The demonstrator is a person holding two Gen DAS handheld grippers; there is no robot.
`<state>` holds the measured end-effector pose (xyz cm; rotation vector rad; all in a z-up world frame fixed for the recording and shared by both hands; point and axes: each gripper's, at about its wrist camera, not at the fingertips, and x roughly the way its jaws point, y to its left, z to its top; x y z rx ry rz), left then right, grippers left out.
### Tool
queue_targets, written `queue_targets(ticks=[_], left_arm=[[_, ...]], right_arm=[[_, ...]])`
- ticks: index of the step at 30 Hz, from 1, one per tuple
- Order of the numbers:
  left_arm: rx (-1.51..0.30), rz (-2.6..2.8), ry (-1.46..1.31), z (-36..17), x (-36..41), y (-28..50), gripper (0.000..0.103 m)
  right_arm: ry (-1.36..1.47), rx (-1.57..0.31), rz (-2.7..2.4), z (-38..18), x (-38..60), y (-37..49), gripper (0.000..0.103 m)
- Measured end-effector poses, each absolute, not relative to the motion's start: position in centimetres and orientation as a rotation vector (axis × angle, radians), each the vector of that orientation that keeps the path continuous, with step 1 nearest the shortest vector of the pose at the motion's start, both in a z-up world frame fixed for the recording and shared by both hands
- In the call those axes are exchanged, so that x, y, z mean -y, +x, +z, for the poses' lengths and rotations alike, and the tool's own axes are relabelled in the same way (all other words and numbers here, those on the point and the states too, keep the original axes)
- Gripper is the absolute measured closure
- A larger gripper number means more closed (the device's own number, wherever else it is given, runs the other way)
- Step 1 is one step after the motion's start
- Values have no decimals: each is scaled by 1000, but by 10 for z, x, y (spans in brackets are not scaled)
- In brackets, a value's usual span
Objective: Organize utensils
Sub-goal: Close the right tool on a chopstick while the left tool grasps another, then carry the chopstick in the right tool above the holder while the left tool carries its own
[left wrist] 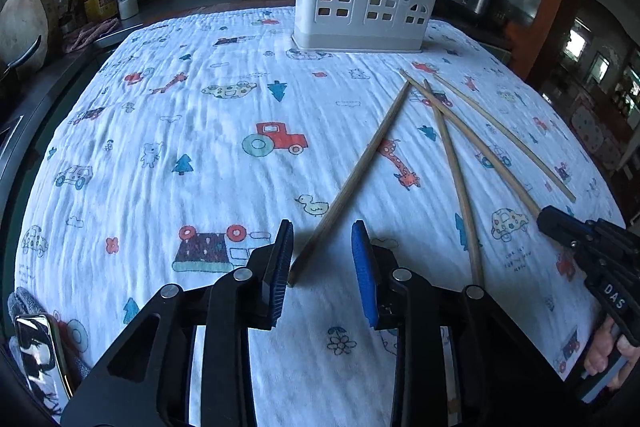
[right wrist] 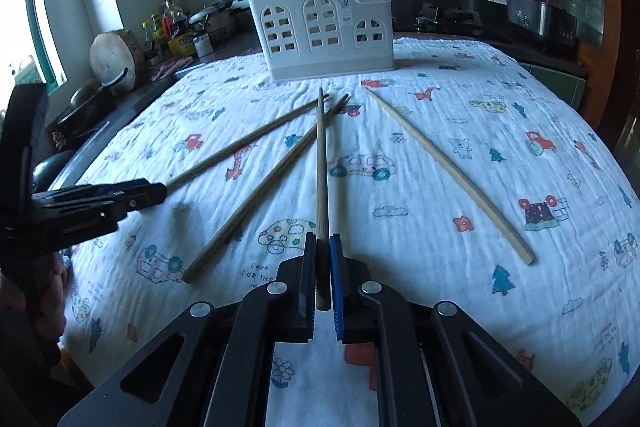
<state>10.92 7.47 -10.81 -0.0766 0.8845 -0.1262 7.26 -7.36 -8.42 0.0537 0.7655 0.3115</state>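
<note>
Clamping one chopstick [right wrist: 321, 163], the right tongs [right wrist: 322, 247] are clenched; the left tongs [left wrist: 322, 255] straddle another chopstick [left wrist: 352, 179], released.

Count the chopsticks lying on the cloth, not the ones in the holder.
4. One is clamped in the right gripper; one lies between the left gripper's open fingers; one lies between those two; one lies apart at the right.

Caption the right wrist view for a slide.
Right hand-held gripper shut on one chopstick; three more on the cloth before the holder.
</note>
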Motion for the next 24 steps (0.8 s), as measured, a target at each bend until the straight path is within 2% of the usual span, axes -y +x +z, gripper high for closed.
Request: queue_targets(ticks=[2, 9, 10, 11, 17, 24], left_arm=[[-890, -141, -57, -109, -71, 110, 79], [-875, -144, 4, -111, -62, 109, 81], [-871, -141, 19, -111, -61, 108, 84], [-867, -142, 36, -110, -58, 107, 91], [-844, -163, 62, -100, -46, 97, 95], [-744, -189, 51, -55, -44, 80, 97]], right_arm=[[52, -739, 313, -76, 79, 70, 96], [51, -667, 329, -48, 93, 64, 96], [48, -654, 334, -42, 95, 64, 96], [44, -644, 336, -38, 96, 64, 96], [19, -591, 350, -7, 102, 69, 96], [-11, -543, 369, 30, 112, 77, 96]])
